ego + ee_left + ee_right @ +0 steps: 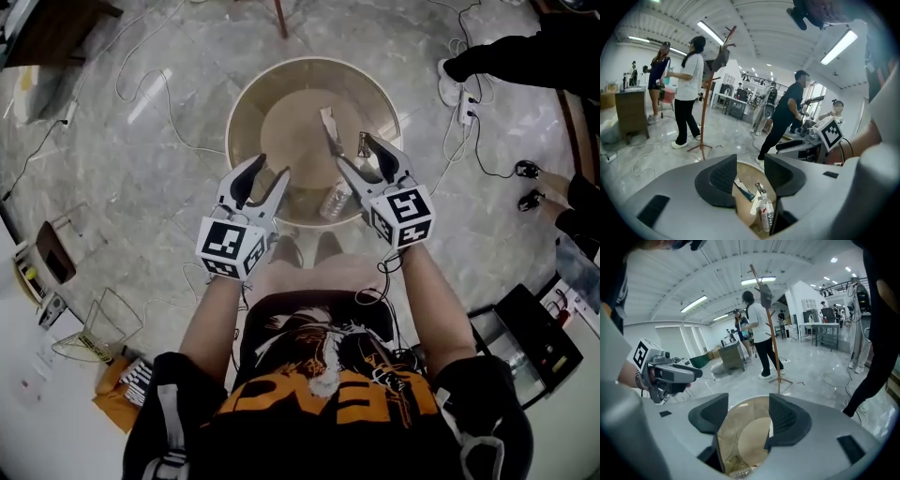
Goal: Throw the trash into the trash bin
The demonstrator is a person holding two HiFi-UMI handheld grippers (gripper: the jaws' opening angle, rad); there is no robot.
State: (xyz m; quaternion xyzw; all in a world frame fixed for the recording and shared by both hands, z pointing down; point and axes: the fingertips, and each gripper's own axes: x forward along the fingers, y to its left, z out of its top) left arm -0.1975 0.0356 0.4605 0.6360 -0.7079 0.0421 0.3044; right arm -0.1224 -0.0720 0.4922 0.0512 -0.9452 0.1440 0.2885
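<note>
A round beige trash bin stands on the marble floor right in front of me. Inside it lie a clear plastic bottle and a strip-like wrapper. My left gripper hovers over the bin's near-left rim, open and empty. My right gripper hangs over the near-right part of the bin, also open and empty. In the left gripper view the bottle and wrapper show below the parted jaws of the left gripper. In the right gripper view the bin's floor shows under the right gripper.
Cables and a power strip trail across the floor around the bin. A person in black stands at the far right. A wooden coat stand and other people stand beyond the bin. Boxes and wire racks sit at my left.
</note>
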